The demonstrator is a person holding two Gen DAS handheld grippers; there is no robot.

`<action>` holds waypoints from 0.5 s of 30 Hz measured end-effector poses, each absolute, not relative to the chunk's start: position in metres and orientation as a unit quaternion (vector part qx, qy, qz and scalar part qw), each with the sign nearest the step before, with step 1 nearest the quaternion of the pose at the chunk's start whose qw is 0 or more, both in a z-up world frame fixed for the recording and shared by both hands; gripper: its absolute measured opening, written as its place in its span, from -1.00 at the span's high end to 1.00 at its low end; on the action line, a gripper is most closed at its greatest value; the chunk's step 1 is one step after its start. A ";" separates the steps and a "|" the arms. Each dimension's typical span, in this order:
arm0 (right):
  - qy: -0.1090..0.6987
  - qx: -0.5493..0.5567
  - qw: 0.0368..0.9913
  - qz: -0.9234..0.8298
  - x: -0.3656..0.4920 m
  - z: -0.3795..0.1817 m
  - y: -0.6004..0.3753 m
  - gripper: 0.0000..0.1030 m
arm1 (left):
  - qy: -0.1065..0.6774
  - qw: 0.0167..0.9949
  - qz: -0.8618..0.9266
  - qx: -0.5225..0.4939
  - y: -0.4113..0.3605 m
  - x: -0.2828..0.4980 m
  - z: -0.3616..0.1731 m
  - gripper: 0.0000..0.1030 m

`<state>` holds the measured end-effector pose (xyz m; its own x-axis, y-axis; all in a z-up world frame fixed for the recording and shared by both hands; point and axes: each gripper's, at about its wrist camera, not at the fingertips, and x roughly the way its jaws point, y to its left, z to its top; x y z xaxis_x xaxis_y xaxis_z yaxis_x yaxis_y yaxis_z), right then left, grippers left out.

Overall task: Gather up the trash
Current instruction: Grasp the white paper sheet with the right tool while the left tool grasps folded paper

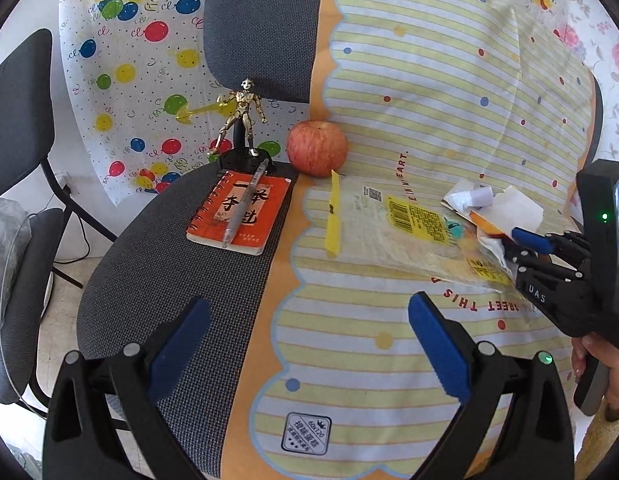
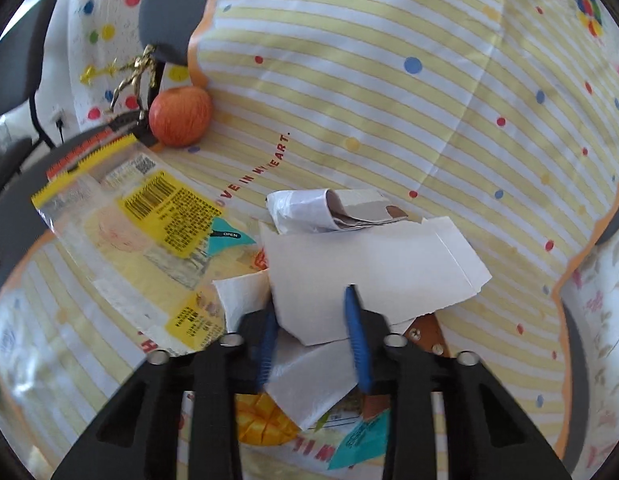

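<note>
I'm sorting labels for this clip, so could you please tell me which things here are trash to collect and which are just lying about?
Trash:
- clear wrapper
- torn white paper, in the right gripper
- rolled paper scrap

Lying about:
- apple
- notebook
- pen
- figurine
- striped cloth

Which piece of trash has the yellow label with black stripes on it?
The clear plastic wrapper lying flat left of the right gripper. Its yellow barcode label sets it apart; the torn paper pieces in the gripper are plain white.
</note>
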<state>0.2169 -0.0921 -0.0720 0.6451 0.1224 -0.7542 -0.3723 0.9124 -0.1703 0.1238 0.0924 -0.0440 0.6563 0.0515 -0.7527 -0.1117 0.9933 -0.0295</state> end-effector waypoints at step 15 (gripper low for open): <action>0.279 -0.059 0.956 0.064 0.118 0.026 -0.224 0.99 | 0.395 0.916 -0.069 0.025 0.008 0.160 -0.025 -0.87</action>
